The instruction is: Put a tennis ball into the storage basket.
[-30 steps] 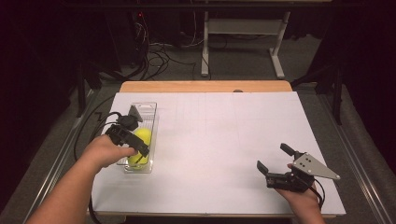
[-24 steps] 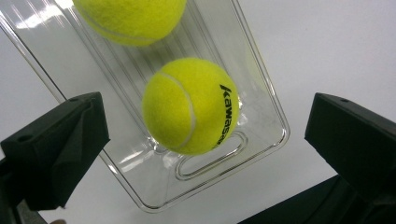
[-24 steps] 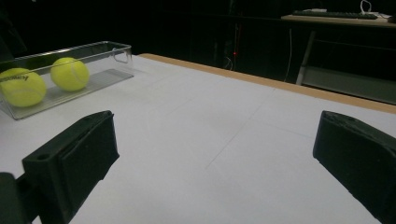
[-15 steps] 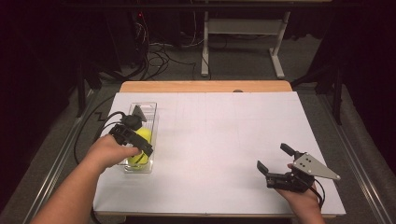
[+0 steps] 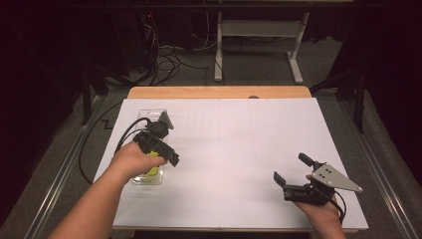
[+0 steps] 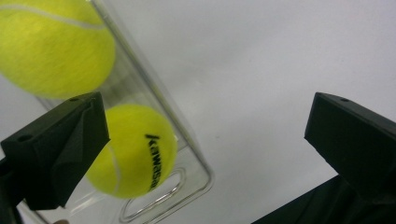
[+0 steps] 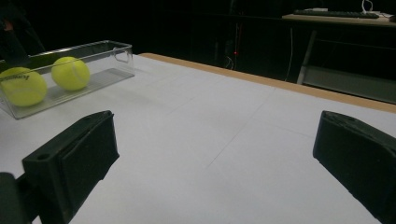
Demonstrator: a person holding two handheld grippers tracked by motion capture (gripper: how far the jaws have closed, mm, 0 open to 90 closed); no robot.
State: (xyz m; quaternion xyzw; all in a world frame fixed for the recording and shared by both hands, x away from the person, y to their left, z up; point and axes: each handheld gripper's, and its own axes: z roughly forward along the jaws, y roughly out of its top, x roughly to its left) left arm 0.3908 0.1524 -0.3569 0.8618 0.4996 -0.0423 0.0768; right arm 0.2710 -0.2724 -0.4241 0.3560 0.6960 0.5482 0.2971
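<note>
White paper covers the table (image 5: 239, 149), with dark floor, cables and a metal frame behind it. From the high view, the left gripper (image 5: 166, 154) hangs over the near end of a clear tray (image 5: 149, 177) at the table's left side, a bit of yellow showing beneath the hand. The right gripper (image 5: 293, 174) sits low near the right front corner, jaws spread, well apart from the tray.

Left gripper view: jaws wide apart, holding nothing, above the tray's end; two balls lie inside, a near ball (image 6: 135, 149) with black lettering and a far ball (image 6: 51, 44).

Right gripper view: open jaws frame bare paper; the tray (image 7: 112, 58) stands far left with both balls inside.
</note>
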